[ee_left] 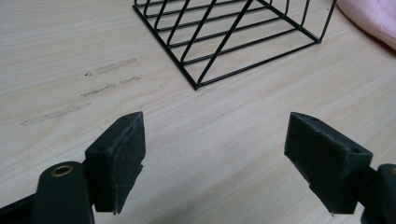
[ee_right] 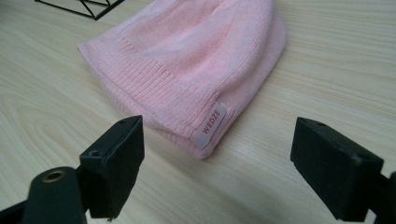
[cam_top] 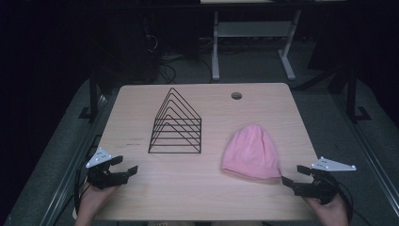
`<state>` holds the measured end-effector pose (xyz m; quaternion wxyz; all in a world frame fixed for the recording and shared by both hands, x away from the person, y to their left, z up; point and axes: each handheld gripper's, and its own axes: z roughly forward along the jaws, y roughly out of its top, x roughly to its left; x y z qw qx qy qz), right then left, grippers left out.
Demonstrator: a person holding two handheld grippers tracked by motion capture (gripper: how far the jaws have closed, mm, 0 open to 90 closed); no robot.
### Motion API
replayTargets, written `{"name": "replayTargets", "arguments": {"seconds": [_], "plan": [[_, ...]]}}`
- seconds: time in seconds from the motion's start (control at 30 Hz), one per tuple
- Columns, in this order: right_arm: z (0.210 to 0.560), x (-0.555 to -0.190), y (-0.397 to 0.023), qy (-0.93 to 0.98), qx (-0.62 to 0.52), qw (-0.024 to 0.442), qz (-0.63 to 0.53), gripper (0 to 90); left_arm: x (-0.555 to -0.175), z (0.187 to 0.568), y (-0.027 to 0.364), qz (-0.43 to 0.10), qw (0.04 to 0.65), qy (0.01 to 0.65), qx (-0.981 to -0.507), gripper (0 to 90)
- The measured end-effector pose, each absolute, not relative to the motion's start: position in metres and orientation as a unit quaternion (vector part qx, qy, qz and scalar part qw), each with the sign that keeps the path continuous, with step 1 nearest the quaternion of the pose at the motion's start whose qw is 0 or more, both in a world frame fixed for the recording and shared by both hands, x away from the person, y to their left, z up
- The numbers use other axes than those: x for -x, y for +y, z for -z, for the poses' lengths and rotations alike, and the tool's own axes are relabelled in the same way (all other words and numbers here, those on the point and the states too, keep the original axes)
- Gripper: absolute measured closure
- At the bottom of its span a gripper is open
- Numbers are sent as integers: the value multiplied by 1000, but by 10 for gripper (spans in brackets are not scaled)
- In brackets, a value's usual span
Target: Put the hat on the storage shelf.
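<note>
In the high view a pink knitted hat (cam_top: pixel 252 153) lies flat on the wooden table (cam_top: pixel 207 193), right of centre in the frame, its ribbed brim toward the lower edge; the right gripper (cam_top: pixel 295 176) sits at the lower right, just beside the hat's brim corner, its jaws spread wide with nothing between them and not touching the fabric; in the right gripper view the hat (ee_right: pixel 196 60) fills the upper middle, its brim corner with a small white label (ee_right: pixel 211 126) lying between and just beyond the two open black pads (ee_right: pixel 116 163); the left gripper (cam_top: pixel 125 165) rests at the lower left of the high view, held in a hand (cam_top: pixel 94 200), jaws likewise spread and empty, well apart from the hat; a black wire rack (cam_top: pixel 176 123) of nested triangular frames stands upright left of centre on the table, between the left gripper and the hat; in the left gripper view the rack's base corner (ee_left: pixel 219 51) shows at upper centre, and an edge of the hat (ee_left: pixel 371 21) at upper right.
</note>
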<state>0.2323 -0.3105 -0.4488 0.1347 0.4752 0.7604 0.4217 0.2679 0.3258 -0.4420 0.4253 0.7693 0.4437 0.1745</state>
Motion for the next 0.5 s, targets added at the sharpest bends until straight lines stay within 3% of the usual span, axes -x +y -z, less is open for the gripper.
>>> {"name": "replayTargets", "arguments": {"seconds": [0.5], "plan": [[434,-243,-297,776,-457,137,-413,163,-268,444,319,-176,416,434,-779,203]]}}
